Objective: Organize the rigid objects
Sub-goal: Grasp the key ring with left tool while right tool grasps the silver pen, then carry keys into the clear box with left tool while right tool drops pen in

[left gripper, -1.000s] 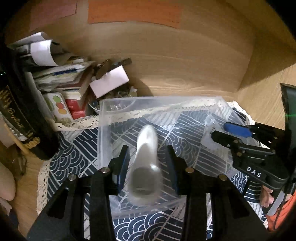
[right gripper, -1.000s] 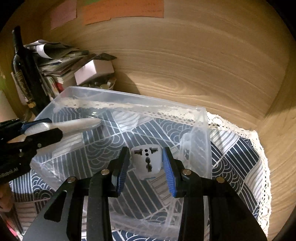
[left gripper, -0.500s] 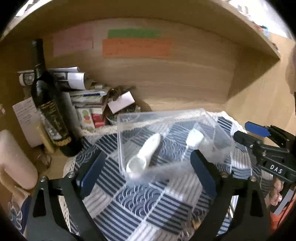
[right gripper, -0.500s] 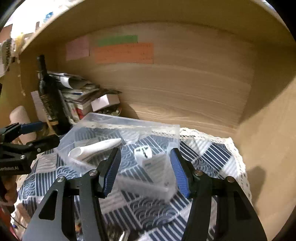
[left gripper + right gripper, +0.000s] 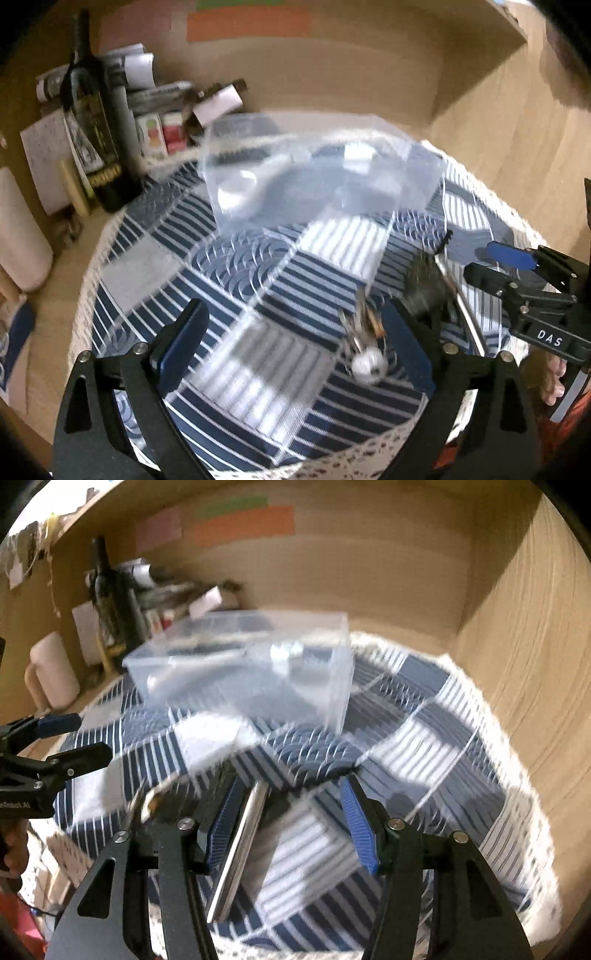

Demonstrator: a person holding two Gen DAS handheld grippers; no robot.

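A clear plastic box stands at the back of the blue patterned cloth; it also shows in the right wrist view. Inside lie a white tube-shaped object and a white plug adapter. My left gripper is open and empty above the cloth, near a blurred key bunch with a white ball. My right gripper is open and empty, with a long metal rod lying just inside its left finger. A dark blurred object lies beside the rod.
A dark wine bottle, stacked papers and small boxes stand at the back left. A pale roll lies at the far left. Wooden walls close the back and right. The cloth's lace edge runs along the front.
Both grippers let go of the white tube and the plug adapter, which now lie in the box. Both pulled back towards the front of the cloth and opened wide.
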